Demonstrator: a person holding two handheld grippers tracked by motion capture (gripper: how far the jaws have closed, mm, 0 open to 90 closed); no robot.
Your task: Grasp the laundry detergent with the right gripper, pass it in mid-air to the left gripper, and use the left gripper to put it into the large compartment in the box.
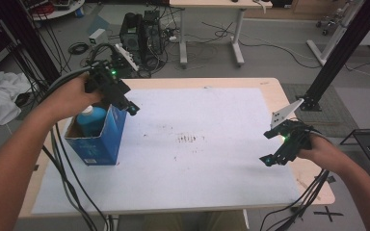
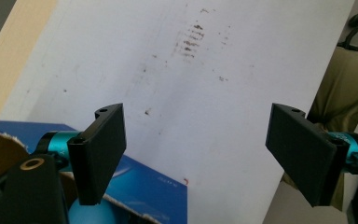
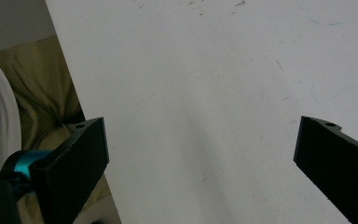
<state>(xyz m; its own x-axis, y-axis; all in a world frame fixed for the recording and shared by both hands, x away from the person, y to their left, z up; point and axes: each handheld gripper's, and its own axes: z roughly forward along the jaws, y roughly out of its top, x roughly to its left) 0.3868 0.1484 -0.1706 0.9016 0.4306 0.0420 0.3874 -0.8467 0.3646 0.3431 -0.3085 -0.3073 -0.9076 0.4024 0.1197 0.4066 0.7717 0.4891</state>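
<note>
Blue carton, open-topped at the surface's left edge, holds a blue-capped bottle; left tool hovers released above, right tool released and idle at right; best lowered squarely, jaws straddling the cap.

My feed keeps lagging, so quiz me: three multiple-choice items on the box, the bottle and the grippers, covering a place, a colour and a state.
1. Where does the box stand?
A. left part of the table
B. right edge
C. on the floor

2. What colour is the bottle in it?
A. red
B. blue
C. yellow

3. How are the left gripper's jaws?
A. shut on the bottle
B. shut, empty
C. open, empty

Key: 1 A, it sits on the white sheet near the left hand. 2 B, its body shows blue above the box rim. 3 C, the left gripper view shows bare sheet between them.
</note>
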